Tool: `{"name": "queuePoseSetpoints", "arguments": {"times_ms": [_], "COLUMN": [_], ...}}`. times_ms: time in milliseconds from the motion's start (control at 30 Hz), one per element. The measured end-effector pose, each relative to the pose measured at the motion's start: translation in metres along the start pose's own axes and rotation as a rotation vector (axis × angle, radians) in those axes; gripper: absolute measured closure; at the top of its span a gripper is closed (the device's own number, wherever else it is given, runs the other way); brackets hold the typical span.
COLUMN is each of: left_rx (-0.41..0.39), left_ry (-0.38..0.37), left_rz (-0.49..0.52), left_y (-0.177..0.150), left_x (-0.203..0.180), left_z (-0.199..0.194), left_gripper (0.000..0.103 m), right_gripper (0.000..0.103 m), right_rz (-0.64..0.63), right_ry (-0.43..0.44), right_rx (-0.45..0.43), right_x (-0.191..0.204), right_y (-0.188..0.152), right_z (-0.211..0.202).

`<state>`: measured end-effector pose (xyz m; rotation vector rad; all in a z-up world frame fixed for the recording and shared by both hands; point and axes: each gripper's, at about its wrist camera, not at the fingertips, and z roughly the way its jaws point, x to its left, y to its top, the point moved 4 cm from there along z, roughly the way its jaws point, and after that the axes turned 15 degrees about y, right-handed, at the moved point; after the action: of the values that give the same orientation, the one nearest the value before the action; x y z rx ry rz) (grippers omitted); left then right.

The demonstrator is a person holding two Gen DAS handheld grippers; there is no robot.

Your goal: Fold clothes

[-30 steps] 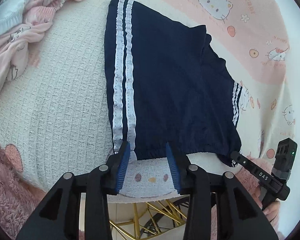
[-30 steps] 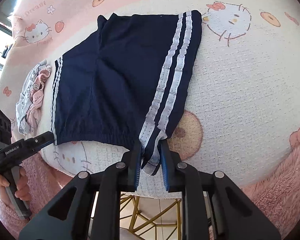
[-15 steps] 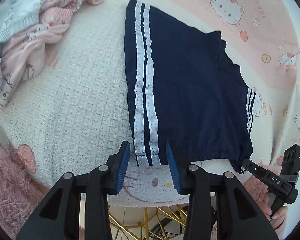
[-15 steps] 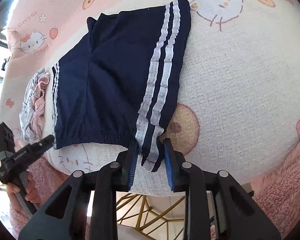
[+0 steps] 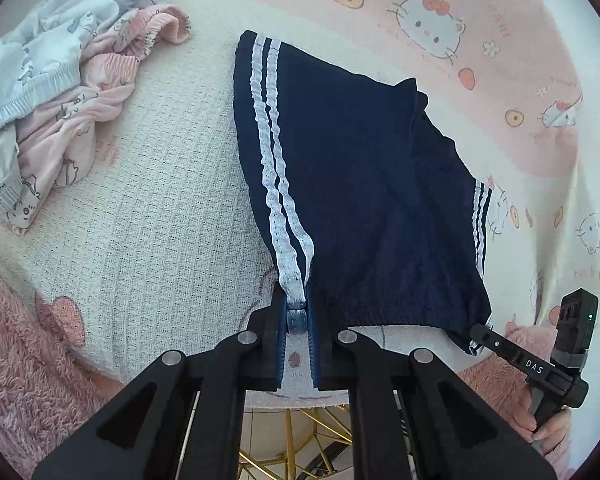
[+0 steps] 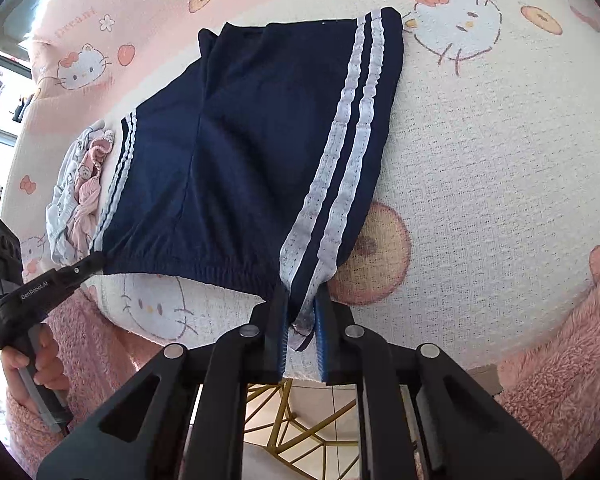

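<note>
Navy shorts (image 5: 360,184) with white side stripes lie flat on a cream Hello Kitty blanket (image 5: 152,200), waistband toward me. My left gripper (image 5: 297,316) is shut on the waistband's left corner at the striped seam. My right gripper (image 6: 302,322) is shut on the waistband's right corner at the other striped seam; the shorts (image 6: 240,160) spread away from it. Each gripper shows in the other's view: the right gripper (image 5: 484,334) at the far corner, the left gripper (image 6: 94,262) likewise.
A heap of pale pink and white clothes (image 5: 60,96) lies at the back left, also in the right wrist view (image 6: 80,196). The table edge is just below the waistband, with a gold wire frame (image 5: 300,440) and tiled floor beneath.
My left gripper moved forward and shut on the waistband's left corner. My right gripper stayed on the right corner and closed a little tighter.
</note>
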<state>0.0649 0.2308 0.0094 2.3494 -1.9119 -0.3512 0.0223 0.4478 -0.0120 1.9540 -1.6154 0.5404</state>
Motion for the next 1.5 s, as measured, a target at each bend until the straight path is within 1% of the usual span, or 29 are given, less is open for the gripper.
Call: {"name": "queuePoseSetpoints", "arguments": {"times_ms": [167,233,267,300,333,367,400,433,533,567,633,667,733,800,867,933,1033,1067,1133,1233,1300,1333,1367,1433,1500], "left_rx": [0.028,0.066,0.09,0.122,0.152,0.152,0.151,0.125,0.01,-0.031,-0.09,-0.11,-0.131,-0.149,-0.174,-0.197,-0.198,-0.194,-0.176,-0.138,-0.118,-0.117,-0.116,-0.12,-0.133], "left_ry": [0.03,0.053,0.072,0.079,0.078,0.078,0.078,0.084,0.188,0.21,0.214,0.201,0.162,0.118,0.076,0.044,0.001,0.005,0.002,0.0,0.004,0.005,0.007,0.006,0.01], "left_rz": [0.048,0.066,0.061,0.047,0.031,0.019,0.007,0.006,0.017,0.037,0.114,0.155,0.223,0.288,0.357,0.403,0.432,0.443,0.457,0.459,0.462,0.466,0.47,0.477,0.48], "left_y": [-0.011,-0.017,-0.019,-0.021,-0.022,-0.021,-0.02,-0.017,0.0,0.008,0.025,0.033,0.054,0.077,0.089,0.096,0.12,0.126,0.138,0.147,0.152,0.155,0.157,0.162,0.167], "left_x": [-0.007,-0.008,-0.006,-0.002,0.001,0.003,0.006,0.007,0.007,0.003,-0.008,-0.018,-0.028,-0.041,-0.072,-0.106,-0.143,-0.151,-0.164,-0.178,-0.183,-0.184,-0.184,-0.185,-0.184], "left_z": [0.002,0.01,0.016,0.023,0.028,0.026,0.024,0.017,-0.008,-0.015,-0.023,-0.023,-0.024,-0.024,-0.021,-0.022,-0.005,0.003,0.017,0.044,0.059,0.061,0.064,0.067,0.067], "left_gripper": [0.094,0.093,0.091,0.09,0.085,0.08,0.077,0.075,0.074,0.074,0.074,0.074,0.074,0.074,0.074,0.074,0.074,0.074,0.074,0.074,0.074,0.074,0.074,0.074,0.074], "right_gripper": [0.093,0.091,0.086,0.084,0.084,0.083,0.083,0.081,0.077,0.076,0.074,0.074,0.074,0.074,0.074,0.074,0.074,0.074,0.074,0.074,0.074,0.079,0.086,0.089,0.097], "right_rz": [0.031,0.046,0.054,0.061,0.068,0.071,0.07,0.071,0.076,0.078,0.081,0.082,0.083,0.056,0.017,-0.036,-0.131,-0.154,-0.187,-0.211,-0.205,-0.201,-0.204,-0.19,-0.164], "right_ry": [-0.042,-0.059,-0.067,-0.076,-0.083,-0.087,-0.082,-0.068,-0.026,-0.012,0.017,0.023,-0.007,-0.081,-0.155,-0.201,-0.244,-0.241,-0.19,-0.133,-0.151,-0.166,-0.178,-0.197,-0.233], "right_rx": [0.058,0.086,0.1,0.114,0.121,0.11,0.093,0.081,0.045,0.033,0.009,-0.004,-0.035,-0.057,-0.075,-0.099,-0.147,-0.16,-0.177,-0.117,-0.056,-0.038,-0.049,-0.067,-0.088], "right_x": [-0.009,-0.013,-0.016,-0.018,-0.02,-0.019,-0.018,-0.017,-0.013,-0.012,-0.009,-0.01,-0.013,-0.01,-0.011,-0.012,-0.019,-0.019,-0.018,-0.018,-0.025,-0.029,-0.031,-0.036,-0.044], "right_y": [-0.013,-0.018,-0.02,-0.023,-0.024,-0.023,-0.02,-0.016,-0.003,0.002,0.011,0.017,0.037,0.061,0.087,0.11,0.138,0.145,0.154,0.16,0.162,0.162,0.164,0.168,0.17], "right_z": [0.0,0.0,0.0,0.0,0.0,-0.003,-0.008,-0.015,-0.035,-0.042,-0.056,-0.062,-0.068,-0.063,-0.06,-0.055,-0.048,-0.043,-0.03,-0.001,0.019,0.026,0.026,0.02,0.013]}}
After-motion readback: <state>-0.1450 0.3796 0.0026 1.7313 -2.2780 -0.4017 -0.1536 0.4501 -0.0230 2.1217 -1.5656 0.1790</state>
